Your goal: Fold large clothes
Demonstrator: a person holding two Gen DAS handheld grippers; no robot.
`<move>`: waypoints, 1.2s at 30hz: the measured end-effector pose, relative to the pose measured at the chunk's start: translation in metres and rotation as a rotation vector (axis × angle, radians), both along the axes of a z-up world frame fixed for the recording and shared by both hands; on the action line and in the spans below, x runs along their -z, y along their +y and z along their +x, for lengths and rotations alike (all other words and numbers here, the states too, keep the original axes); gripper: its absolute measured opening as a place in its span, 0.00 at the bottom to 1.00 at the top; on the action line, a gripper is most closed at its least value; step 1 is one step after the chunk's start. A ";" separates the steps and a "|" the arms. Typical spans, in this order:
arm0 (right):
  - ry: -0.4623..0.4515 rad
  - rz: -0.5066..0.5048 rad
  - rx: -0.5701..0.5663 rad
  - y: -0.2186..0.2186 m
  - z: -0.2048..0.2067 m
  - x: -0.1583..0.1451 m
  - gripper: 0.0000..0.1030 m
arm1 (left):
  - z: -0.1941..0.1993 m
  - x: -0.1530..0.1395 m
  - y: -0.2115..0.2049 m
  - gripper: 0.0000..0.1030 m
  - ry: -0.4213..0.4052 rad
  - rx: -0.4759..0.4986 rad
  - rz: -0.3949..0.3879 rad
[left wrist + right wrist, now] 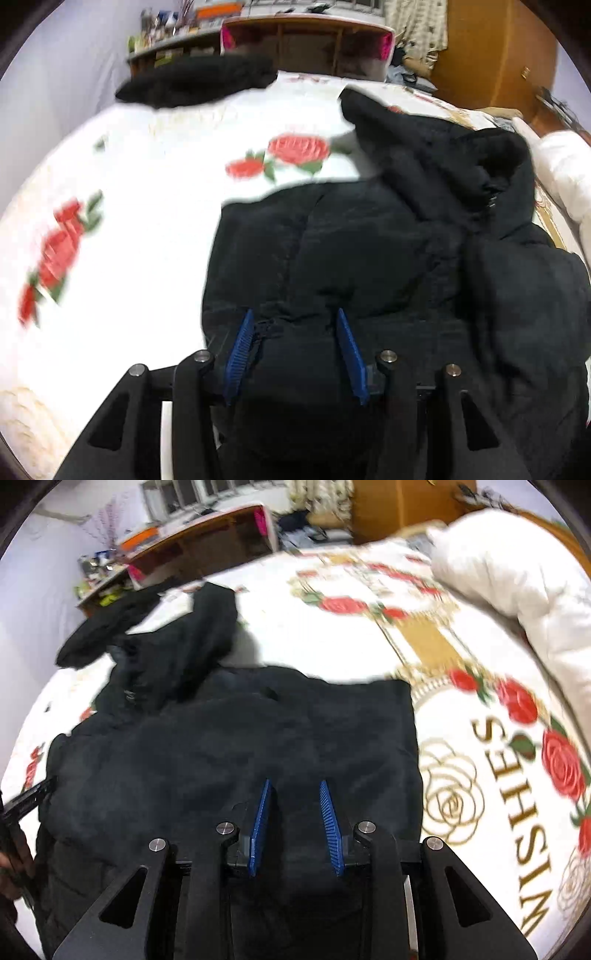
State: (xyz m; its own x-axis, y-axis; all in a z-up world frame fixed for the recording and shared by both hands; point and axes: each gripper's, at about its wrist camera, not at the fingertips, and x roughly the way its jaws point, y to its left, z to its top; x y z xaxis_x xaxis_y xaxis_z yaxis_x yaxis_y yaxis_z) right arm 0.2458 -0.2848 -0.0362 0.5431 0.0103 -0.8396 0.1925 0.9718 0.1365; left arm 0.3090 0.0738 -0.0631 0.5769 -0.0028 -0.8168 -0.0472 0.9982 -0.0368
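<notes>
So there's a big black padded hooded jacket (369,258) spread out on a white bedspread with red roses (147,184). The left gripper (295,325) has a bunched fold of the jacket's hem sitting between its blue ribbed pads, looks grabbed. The right gripper (295,794) has its narrow gap over the jacket near its other edge; can't tell if it's actually pinching fabric. A white puffy duvet (517,583) is piled at the far right.
</notes>
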 end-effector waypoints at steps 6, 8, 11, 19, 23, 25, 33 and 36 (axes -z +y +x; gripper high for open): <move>0.035 -0.055 -0.030 0.008 0.008 0.014 0.28 | -0.002 -0.001 -0.012 0.50 -0.020 -0.007 0.056; 0.030 -0.043 -0.019 0.007 0.004 0.006 0.28 | -0.009 -0.015 -0.015 0.50 -0.026 -0.009 0.069; 0.005 -0.025 -0.022 0.007 -0.008 -0.016 0.28 | -0.024 -0.036 -0.021 0.50 -0.051 -0.003 0.094; -0.085 0.005 -0.088 0.044 -0.062 -0.065 0.47 | -0.095 -0.093 -0.034 0.50 -0.126 0.035 0.021; -0.108 0.051 -0.114 0.060 -0.086 -0.082 0.47 | -0.120 -0.117 -0.035 0.50 -0.156 0.044 -0.010; -0.111 0.058 -0.126 0.068 -0.093 -0.088 0.47 | -0.128 -0.125 -0.035 0.50 -0.166 0.044 -0.010; -0.129 0.083 -0.148 0.076 -0.103 -0.104 0.47 | -0.142 -0.147 -0.035 0.50 -0.203 0.051 -0.016; -0.137 0.093 -0.150 0.076 -0.103 -0.108 0.47 | -0.140 -0.148 -0.036 0.50 -0.203 0.055 -0.020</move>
